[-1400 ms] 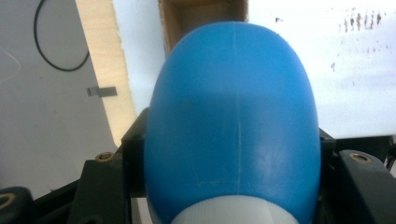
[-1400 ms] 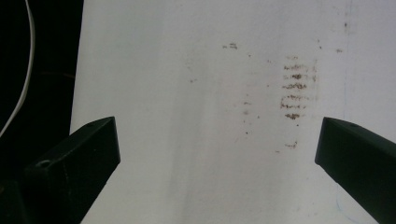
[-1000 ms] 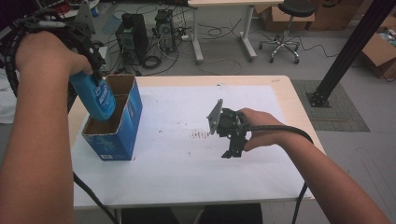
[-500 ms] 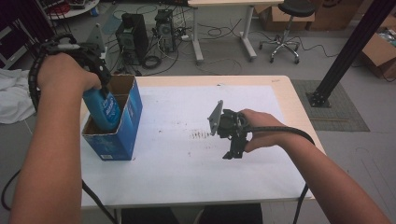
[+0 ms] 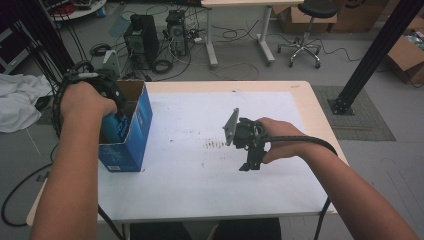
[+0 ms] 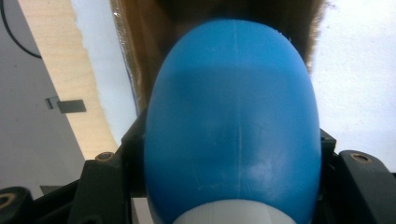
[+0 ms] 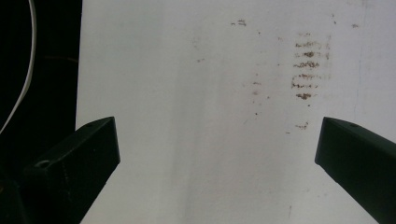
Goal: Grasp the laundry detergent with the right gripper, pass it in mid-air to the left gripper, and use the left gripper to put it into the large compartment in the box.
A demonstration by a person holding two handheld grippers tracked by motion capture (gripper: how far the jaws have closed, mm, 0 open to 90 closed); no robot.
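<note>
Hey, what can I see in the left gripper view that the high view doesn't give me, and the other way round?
The left gripper view alone shows the blue bottle's rounded body close up, with its mould seam and white band, clamped between black jaws. The high view alone shows the open blue cardboard box at the table's left, the left tool reaching into it, and the right tool above the white sheet. Both show the bottle, the box's brown inside and the sheet.

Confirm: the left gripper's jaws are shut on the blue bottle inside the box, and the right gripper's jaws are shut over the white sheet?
Not quite. The right gripper has its jaws wide open, nothing between them, as the right gripper view shows. The left gripper does hold the blue bottle in the box.
</note>
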